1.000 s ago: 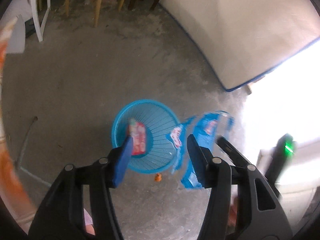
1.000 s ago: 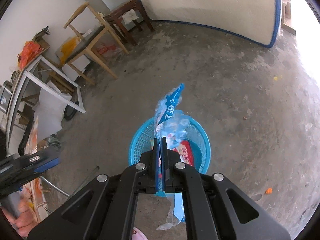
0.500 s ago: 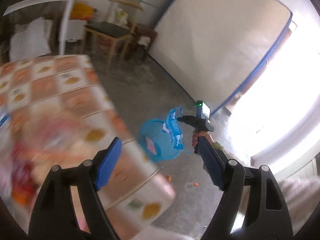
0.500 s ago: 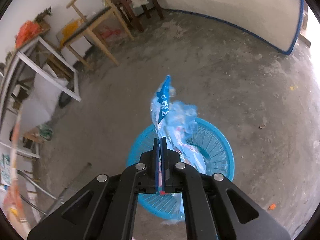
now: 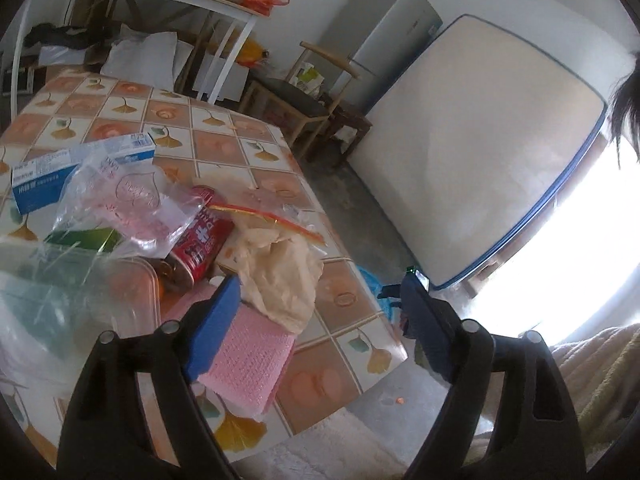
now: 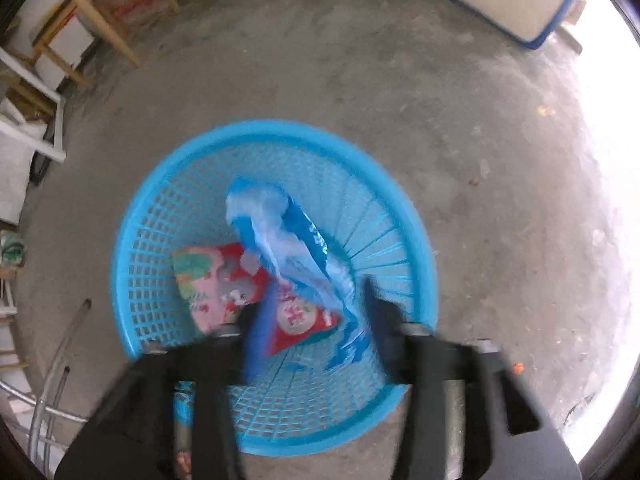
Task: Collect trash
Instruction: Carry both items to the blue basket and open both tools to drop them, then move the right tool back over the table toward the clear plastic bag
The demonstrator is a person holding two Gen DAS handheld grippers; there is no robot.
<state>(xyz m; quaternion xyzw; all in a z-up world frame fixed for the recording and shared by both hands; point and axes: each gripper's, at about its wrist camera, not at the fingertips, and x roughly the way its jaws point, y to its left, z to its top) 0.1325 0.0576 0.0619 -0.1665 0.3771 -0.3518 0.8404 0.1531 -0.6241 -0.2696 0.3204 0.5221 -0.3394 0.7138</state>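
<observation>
Below my right gripper sits the blue basket on bare concrete floor, open ground around it from nine o'clock round to three. My right jaws have just been opening and now stand apart, released; the blue-and-white wrapper lies loose between them inside the basket, its tail reaching toward five o'clock, on top of a red snack packet. Neither pad touches it as far as the blur lets me see.

My left gripper looks over the near corner of the tiled surface, jaws also just opened wide and holding nothing. Its edge runs from twelve o'clock down to five o'clock, with free floor beyond toward a mattress leaning on the wall. On the surface, ahead at eleven o'clock, lie a red can, a clear bag, crumpled beige paper and a pink cloth just under my left pad.

Only the left view shows the surface and its litter; only the right view shows inside the basket.
</observation>
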